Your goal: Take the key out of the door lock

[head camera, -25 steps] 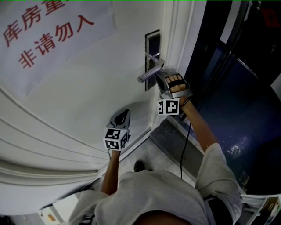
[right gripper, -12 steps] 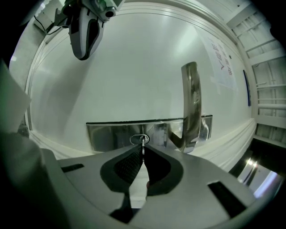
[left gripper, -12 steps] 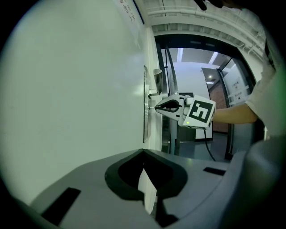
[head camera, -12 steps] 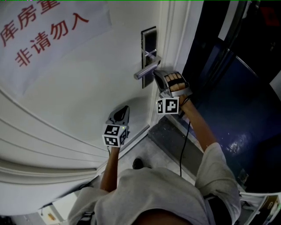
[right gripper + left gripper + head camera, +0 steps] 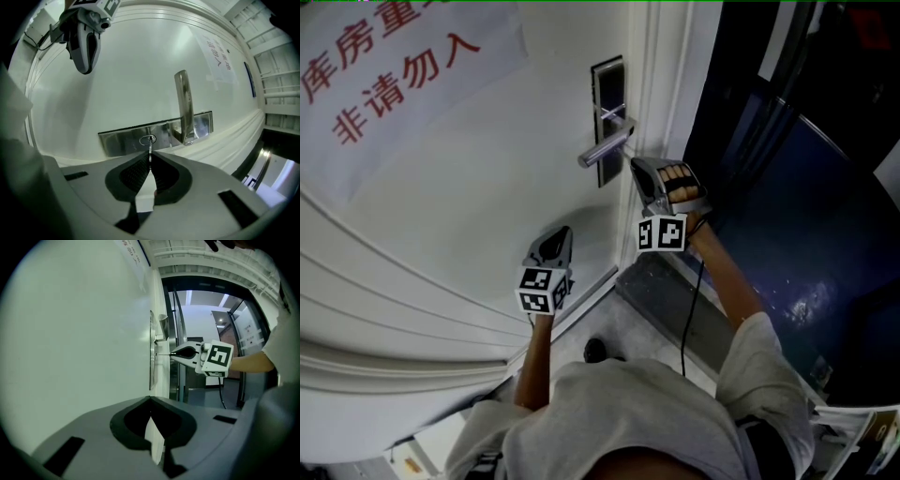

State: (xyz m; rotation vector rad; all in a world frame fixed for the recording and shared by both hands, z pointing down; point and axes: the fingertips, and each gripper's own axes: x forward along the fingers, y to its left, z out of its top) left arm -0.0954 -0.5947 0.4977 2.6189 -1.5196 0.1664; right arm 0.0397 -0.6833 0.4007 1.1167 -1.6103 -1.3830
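Right gripper (image 5: 150, 158) clamped on thin silver key (image 5: 150, 146), blade edge-on at keyhole (image 5: 147, 139).

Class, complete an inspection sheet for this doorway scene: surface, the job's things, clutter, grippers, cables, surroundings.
Surface: white door, upright; no table in view.
Job's things: thin metal key reaching the keyhole of the silver lock plate; silver lever handle beside the keyhole.
Clutter: nothing seen.
Grippers: right gripper shut on the key; left gripper shut, empty, held close to the door away from the lock.
Cables: black cable hanging below the right gripper.
Surroundings: paper sign with red characters stuck on the door; dark blue floor past the door's edge.
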